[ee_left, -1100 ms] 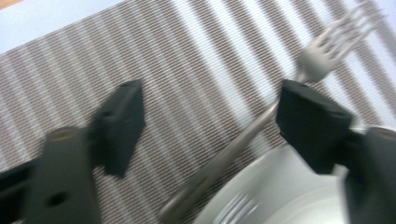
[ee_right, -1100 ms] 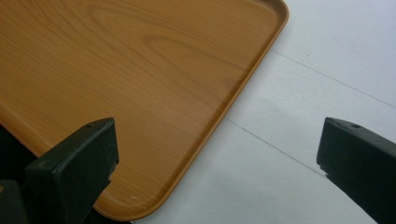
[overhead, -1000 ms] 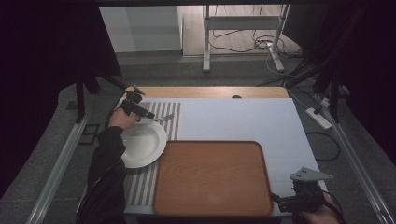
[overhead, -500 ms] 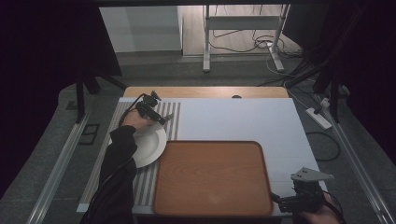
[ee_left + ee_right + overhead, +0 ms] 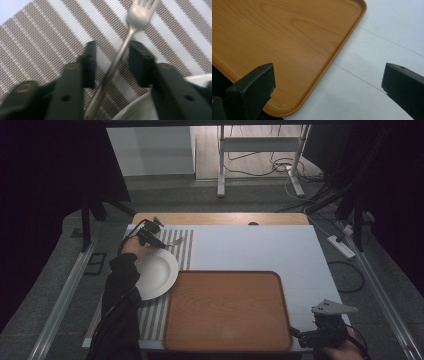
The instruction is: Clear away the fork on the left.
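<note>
- Left gripper (image 5: 111, 62) over the striped placemat (image 5: 37, 37), jaws just closing in, straddling the fork (image 5: 120, 50) handle with a gap visible on each side; pads not pressing on the metal.
- Fork lying flat on the placemat, tines pointing away from the gripper, handle running back between the jaws toward the rim of the white plate (image 5: 135, 110).
- In the high view, fork (image 5: 176, 241) at the far end of the placemat (image 5: 186, 251), just beyond the plate (image 5: 159, 274); left gripper (image 5: 149, 234) and the hand behind it at the plate's far left edge.
- Plate resting on the placemat, just beside the left edge of the wooden tray (image 5: 227, 310).
- Tray lying flat on the white table top (image 5: 250, 247), near the front edge.
- Right gripper (image 5: 328, 82) spread wide, gripping nothing, hovering over the tray's rounded corner (image 5: 322, 72) and the bare table surface (image 5: 387, 30).
- In the high view, right gripper (image 5: 325, 330) at the tray's near right corner, well apart from the fork.
</note>
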`<control>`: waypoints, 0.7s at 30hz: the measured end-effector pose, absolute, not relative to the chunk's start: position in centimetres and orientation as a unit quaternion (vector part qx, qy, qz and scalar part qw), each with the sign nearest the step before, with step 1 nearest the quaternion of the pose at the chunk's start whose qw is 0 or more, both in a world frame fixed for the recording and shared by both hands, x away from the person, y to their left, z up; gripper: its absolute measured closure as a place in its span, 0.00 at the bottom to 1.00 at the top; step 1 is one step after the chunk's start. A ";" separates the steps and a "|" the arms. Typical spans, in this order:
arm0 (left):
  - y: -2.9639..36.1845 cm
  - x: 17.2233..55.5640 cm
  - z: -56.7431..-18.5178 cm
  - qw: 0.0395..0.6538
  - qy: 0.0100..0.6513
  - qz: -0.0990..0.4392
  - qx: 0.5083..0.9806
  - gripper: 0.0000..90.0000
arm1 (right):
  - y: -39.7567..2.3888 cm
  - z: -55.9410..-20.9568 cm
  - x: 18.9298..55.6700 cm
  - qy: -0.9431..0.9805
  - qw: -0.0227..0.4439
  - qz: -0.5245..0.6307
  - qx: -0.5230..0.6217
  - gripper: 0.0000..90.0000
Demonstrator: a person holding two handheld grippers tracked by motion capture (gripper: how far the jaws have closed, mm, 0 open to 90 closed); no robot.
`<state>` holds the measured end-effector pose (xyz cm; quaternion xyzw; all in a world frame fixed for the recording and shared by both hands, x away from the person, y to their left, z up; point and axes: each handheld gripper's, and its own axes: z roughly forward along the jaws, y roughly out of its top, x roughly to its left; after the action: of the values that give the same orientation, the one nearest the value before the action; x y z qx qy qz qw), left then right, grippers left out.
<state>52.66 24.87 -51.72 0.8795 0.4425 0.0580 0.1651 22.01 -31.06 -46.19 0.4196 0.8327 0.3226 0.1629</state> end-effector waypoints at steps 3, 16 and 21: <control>25.1 52.4 -51.8 0.174 0.432 0.058 0.883 0.86 | -31.0 -46.2 22.0 0.833 0.163 0.322 0.420 0.00; 24.5 52.5 -51.6 0.212 0.419 0.053 0.881 0.95 | -31.0 -46.2 22.1 0.833 0.162 0.320 0.421 0.00; 22.8 52.9 -51.4 0.219 0.406 0.054 0.886 0.95 | -31.0 -46.2 22.1 0.832 0.161 0.324 0.421 0.00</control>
<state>52.91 22.78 -51.43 0.8856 0.4061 0.0542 0.2188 22.08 -31.02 -46.19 0.4207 0.8321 0.3236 0.1612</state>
